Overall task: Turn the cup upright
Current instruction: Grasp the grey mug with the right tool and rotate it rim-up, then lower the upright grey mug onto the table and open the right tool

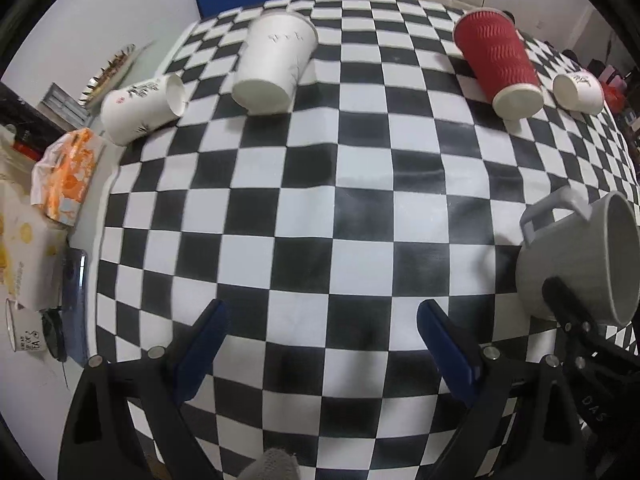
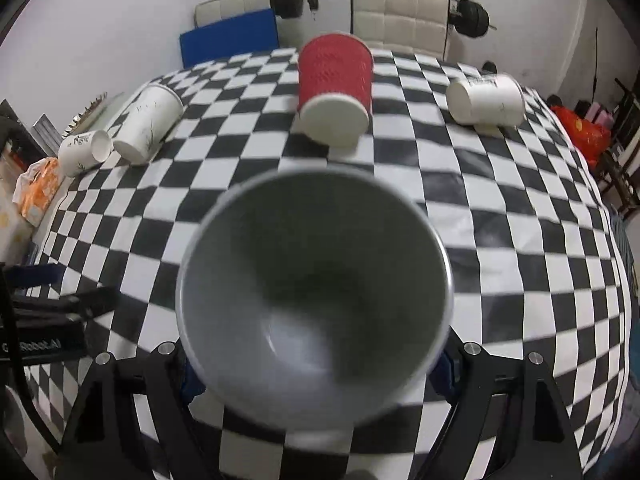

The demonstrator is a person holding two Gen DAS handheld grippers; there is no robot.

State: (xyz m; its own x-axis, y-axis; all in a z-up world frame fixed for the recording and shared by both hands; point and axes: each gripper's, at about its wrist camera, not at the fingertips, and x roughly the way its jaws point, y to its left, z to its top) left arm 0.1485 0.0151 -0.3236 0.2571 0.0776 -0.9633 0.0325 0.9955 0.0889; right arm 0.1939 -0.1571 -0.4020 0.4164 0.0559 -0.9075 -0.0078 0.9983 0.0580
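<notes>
A grey mug (image 2: 316,300) with a handle fills the right wrist view, its mouth facing the camera. My right gripper (image 2: 316,364) is shut on it and holds it tilted above the checkered tablecloth (image 2: 520,240). In the left wrist view the same grey mug (image 1: 576,256) is at the right edge, with the right gripper's black finger across its wall. My left gripper (image 1: 322,344) is open and empty above the cloth. A red ribbed cup (image 1: 498,60), a tall white cup (image 1: 274,64) and two small white cups (image 1: 142,108) (image 1: 580,88) lie on their sides.
An orange packet (image 1: 66,172), papers and a small mug (image 1: 24,332) are off the table's left edge. A blue mat (image 2: 230,40), a white padded chair (image 2: 400,16) and barbell weights stand behind the table. A red bag (image 2: 580,132) is at the right.
</notes>
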